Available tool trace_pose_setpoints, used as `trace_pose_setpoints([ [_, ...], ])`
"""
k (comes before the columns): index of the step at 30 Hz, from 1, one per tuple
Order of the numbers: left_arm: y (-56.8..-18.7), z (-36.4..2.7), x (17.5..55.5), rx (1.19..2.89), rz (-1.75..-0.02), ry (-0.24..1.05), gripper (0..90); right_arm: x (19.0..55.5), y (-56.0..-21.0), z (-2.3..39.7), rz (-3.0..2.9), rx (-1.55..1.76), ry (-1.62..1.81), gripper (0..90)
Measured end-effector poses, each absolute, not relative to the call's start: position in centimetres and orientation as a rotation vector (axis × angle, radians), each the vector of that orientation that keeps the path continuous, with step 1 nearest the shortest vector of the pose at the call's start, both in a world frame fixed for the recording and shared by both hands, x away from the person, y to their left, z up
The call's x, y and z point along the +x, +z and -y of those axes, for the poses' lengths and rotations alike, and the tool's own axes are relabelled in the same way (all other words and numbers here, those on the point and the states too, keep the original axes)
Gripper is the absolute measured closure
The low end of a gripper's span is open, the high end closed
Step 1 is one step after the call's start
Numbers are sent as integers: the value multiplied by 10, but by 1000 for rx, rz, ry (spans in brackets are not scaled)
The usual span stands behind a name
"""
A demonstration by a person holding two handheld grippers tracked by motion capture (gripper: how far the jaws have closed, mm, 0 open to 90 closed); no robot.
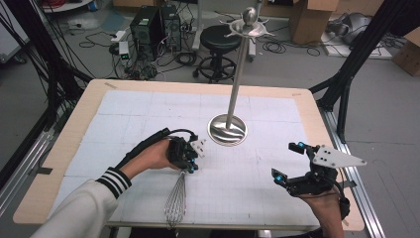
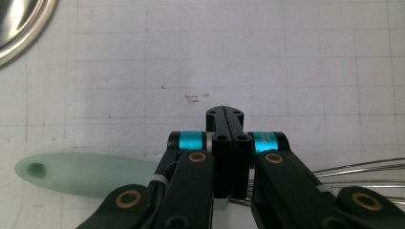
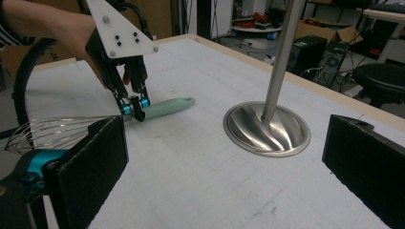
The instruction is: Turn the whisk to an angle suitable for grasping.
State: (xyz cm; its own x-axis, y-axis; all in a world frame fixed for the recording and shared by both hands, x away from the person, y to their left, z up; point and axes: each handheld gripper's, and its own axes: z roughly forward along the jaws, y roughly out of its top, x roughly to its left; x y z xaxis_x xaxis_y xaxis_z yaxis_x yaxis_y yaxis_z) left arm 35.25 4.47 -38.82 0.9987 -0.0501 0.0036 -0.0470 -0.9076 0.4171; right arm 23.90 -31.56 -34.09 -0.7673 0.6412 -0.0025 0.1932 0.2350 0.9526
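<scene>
A whisk [image 1: 177, 198] with a pale green handle [image 2: 86, 172] lies flat on the white gridded mat [image 1: 148, 114] near the front edge of the bench [image 1: 317, 124], its wire loops pointing toward the person. The left hand-held gripper [image 1: 190, 166] is set down over the neck where handle meets wires, and its jaws are seen drawn together there; the whisk appears to be pinched between them, though the contact itself is hidden behind the jaw tips. Just beyond it stands a steel utensil stand [image 1: 237, 74], its round base [image 3: 266, 128] resting on the mat and hooks at the top. The right hand-held gripper [image 1: 292, 163] is held well apart to the right, jaws spread wide and empty. For a clean lift, the grip should be kept square on the neck so the wire end is not allowed to droop or swing.
</scene>
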Motion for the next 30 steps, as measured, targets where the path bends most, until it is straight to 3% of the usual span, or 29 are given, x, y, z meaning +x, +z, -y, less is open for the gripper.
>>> trace_pose_setpoints([
  [30, -403, -65, 349, 2647, 4, -31, 900, 238, -340, 317, -2113, 762, 1551, 7],
])
